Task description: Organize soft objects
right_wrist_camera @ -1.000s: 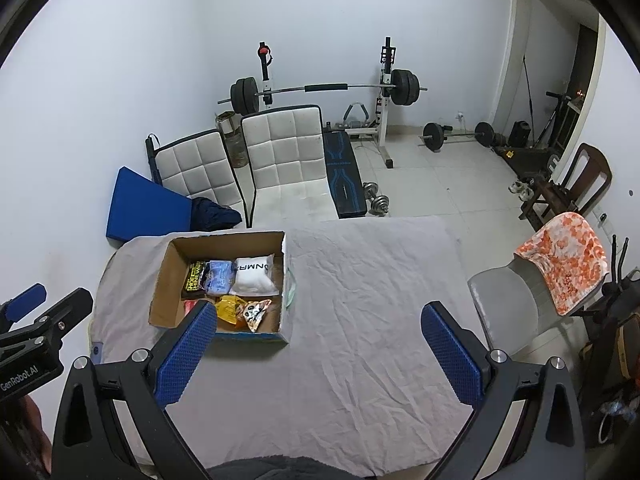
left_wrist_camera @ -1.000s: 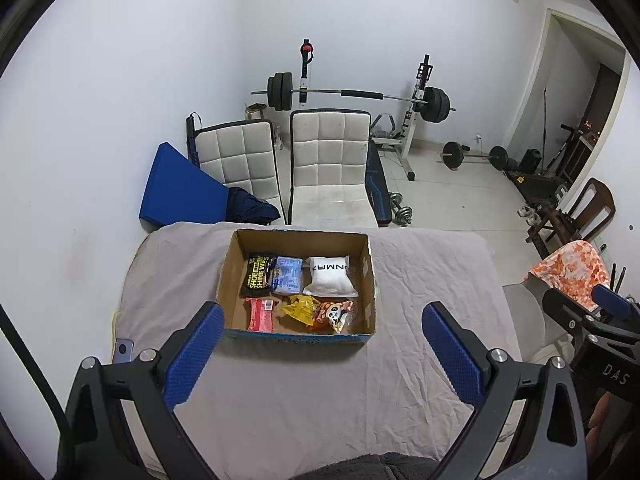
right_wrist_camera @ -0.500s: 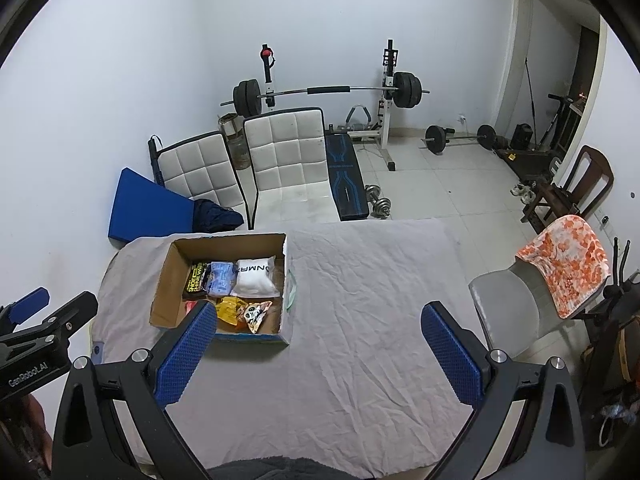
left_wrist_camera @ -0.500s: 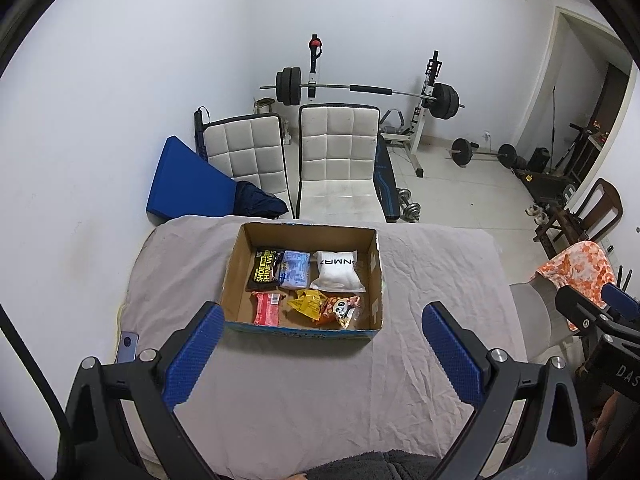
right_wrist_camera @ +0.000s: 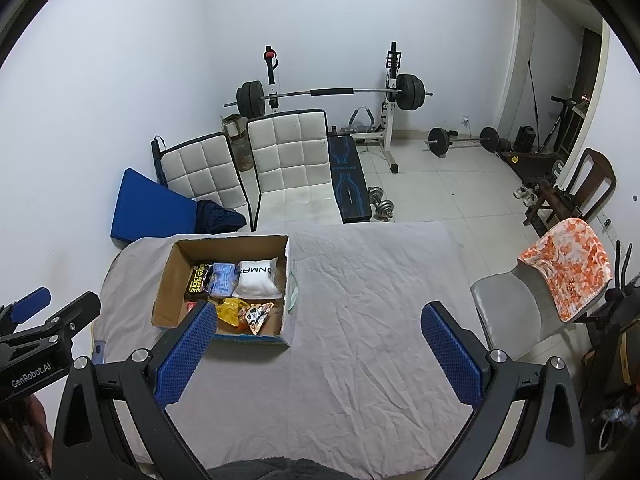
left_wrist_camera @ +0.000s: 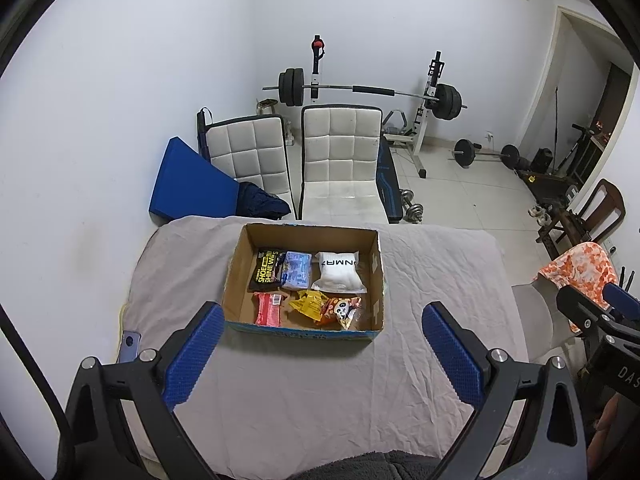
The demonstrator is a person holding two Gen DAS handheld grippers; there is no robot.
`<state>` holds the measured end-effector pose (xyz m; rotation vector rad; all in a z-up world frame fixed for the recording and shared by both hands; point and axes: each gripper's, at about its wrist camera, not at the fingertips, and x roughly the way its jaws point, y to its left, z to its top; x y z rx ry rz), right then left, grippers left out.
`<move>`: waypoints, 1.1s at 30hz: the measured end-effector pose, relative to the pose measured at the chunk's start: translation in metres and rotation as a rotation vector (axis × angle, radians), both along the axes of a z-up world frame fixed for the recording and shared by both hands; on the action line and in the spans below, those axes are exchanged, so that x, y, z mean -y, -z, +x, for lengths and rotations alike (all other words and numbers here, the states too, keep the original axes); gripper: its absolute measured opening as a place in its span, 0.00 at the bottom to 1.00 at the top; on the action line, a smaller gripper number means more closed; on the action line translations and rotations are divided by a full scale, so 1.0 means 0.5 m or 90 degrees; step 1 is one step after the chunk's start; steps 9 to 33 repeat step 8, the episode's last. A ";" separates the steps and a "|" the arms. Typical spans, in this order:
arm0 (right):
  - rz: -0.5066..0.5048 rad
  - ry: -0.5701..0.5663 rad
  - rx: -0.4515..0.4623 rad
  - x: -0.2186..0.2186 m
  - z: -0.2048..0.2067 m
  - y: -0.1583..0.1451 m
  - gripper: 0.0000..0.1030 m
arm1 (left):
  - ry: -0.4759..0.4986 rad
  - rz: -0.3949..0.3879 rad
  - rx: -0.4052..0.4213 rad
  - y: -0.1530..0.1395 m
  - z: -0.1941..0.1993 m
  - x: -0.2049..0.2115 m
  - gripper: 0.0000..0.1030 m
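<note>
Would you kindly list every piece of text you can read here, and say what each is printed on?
"SHOE SHINE WIPES": black packet in the cardboard box.
"NMAX", mirrored, partly cut off: white pouch.
"GenRobot.AI": left gripper's body.
"DAS": right gripper's body, cut off.
Other packets' print: too small.

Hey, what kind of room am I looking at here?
Most likely a spare room at home used as a gym: a loaded barbell on a rack, a weight bench, and dumbbells on the tiled floor, behind a cloth-covered table holding a cardboard box of packets.

Cardboard box (left_wrist_camera: 234,270) on table, open-topped; six soft packets (left_wrist_camera: 339,276) lying flat inside, two rows.
</note>
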<state>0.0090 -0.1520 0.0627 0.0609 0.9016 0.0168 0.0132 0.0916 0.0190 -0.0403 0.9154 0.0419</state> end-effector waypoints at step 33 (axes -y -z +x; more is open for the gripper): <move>0.000 0.000 0.001 0.004 0.003 -0.001 1.00 | 0.001 0.002 0.008 -0.002 -0.001 0.008 0.99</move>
